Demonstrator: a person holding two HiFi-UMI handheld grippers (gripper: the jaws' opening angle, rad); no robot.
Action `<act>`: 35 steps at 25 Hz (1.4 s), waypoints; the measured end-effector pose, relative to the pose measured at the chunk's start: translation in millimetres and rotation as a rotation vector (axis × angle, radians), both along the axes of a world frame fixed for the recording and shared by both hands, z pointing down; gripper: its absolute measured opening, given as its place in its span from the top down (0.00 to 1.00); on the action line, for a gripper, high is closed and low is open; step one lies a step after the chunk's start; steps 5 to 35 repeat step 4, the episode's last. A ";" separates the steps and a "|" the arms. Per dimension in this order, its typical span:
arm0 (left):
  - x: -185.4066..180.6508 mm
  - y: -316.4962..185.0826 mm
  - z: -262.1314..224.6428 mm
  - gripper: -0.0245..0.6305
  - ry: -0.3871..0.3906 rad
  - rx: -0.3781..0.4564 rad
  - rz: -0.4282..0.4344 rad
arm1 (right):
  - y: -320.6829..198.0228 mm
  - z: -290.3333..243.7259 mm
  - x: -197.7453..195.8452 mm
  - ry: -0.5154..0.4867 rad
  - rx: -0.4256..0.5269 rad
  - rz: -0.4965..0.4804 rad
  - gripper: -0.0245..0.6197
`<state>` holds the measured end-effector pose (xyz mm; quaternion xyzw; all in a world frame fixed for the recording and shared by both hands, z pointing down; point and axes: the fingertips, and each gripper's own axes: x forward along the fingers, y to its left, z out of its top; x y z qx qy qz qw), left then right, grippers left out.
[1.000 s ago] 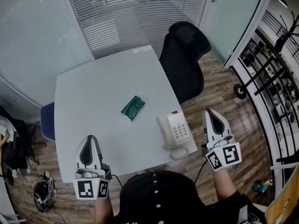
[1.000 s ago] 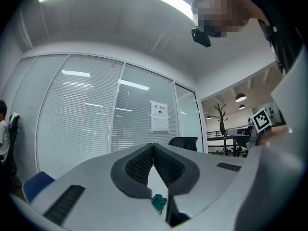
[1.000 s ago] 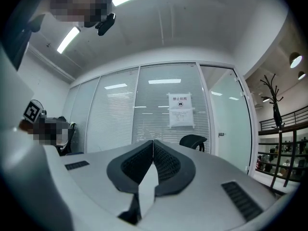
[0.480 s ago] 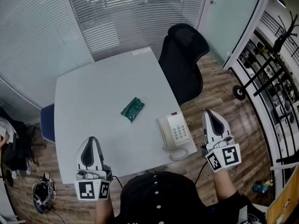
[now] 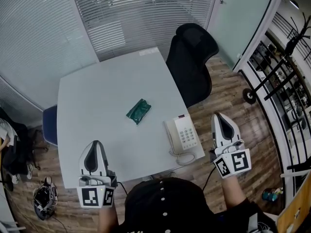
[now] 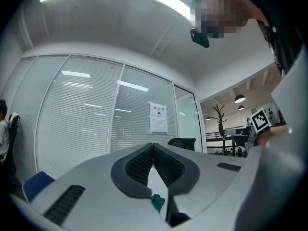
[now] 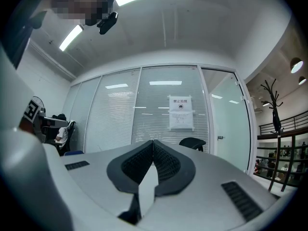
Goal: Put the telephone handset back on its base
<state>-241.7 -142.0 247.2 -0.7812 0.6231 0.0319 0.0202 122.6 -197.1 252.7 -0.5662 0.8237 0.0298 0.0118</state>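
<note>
Claws: left gripper (image 5: 95,142) and right gripper (image 5: 217,115) are both clenched and empty, unmoved over the last second. The telephone handset (image 5: 171,136) appears seated on its base (image 5: 184,136) at the table's (image 5: 97,96) near right edge. Task looks complete.

Left tool (image 5: 95,143) — jaws pressed together, right tool (image 5: 217,115) — likewise closed, both pointing forward

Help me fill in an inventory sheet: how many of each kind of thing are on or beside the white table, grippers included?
Telephone: 1
Green packet: 1
Black office chair: 1
Blue chair: 1
Grippers: 2 (left gripper, right gripper)
Total: 6
</note>
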 end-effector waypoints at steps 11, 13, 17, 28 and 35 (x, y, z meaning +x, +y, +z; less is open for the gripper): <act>-0.5 3.6 -0.4 0.94 -0.002 0.003 -0.001 | 2.5 -0.2 -2.2 0.001 0.003 -0.004 0.92; -0.5 3.6 -0.4 0.94 -0.002 0.003 -0.001 | 2.5 -0.2 -2.2 0.001 0.003 -0.004 0.92; -0.5 3.6 -0.4 0.94 -0.002 0.003 -0.001 | 2.5 -0.2 -2.2 0.001 0.003 -0.004 0.92; -0.5 3.6 -0.4 0.94 -0.002 0.003 -0.001 | 2.5 -0.2 -2.2 0.001 0.003 -0.004 0.92; -0.5 3.6 -0.4 0.94 -0.002 0.003 -0.001 | 2.5 -0.2 -2.2 0.001 0.003 -0.004 0.92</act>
